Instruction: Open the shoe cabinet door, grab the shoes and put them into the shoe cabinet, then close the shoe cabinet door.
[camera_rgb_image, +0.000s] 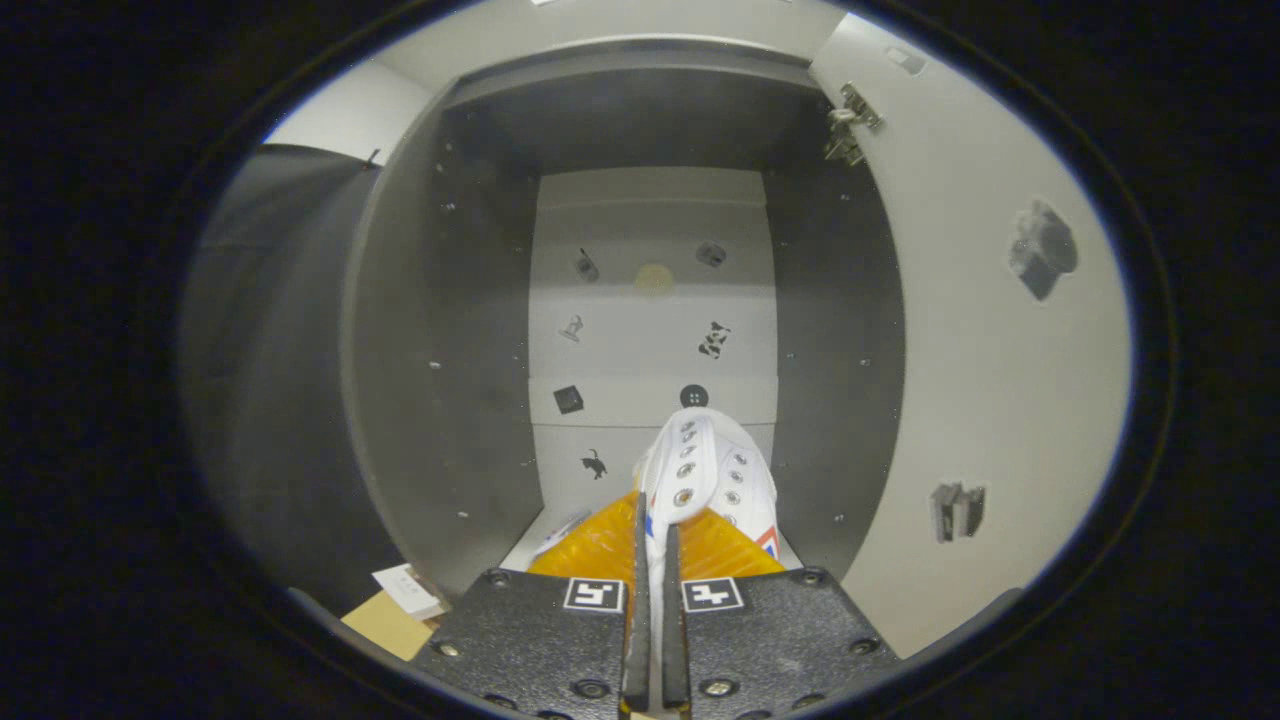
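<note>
A white lace-up shoe (712, 472) with metal eyelets and red-blue trim hangs from my gripper (655, 545), its toe pointing into the cabinet. Both fingers are pressed together on the shoe's edge, so the gripper is shut on it. Straight ahead stands the shoe cabinet (650, 300), open, with dark side walls and a pale back panel dotted with small stickers. Its white door (990, 330) is swung out to the right of the shoe, a metal hinge (850, 122) showing at its top corner. The shoe is at the cabinet's mouth, above its floor.
The cabinet's left side wall (440, 380) stands close on the left of the fingers. A cardboard piece with a white card (400, 605) lies low on the left, outside the cabinet. Another pale object (565, 530) lies on the cabinet floor just left of the fingers.
</note>
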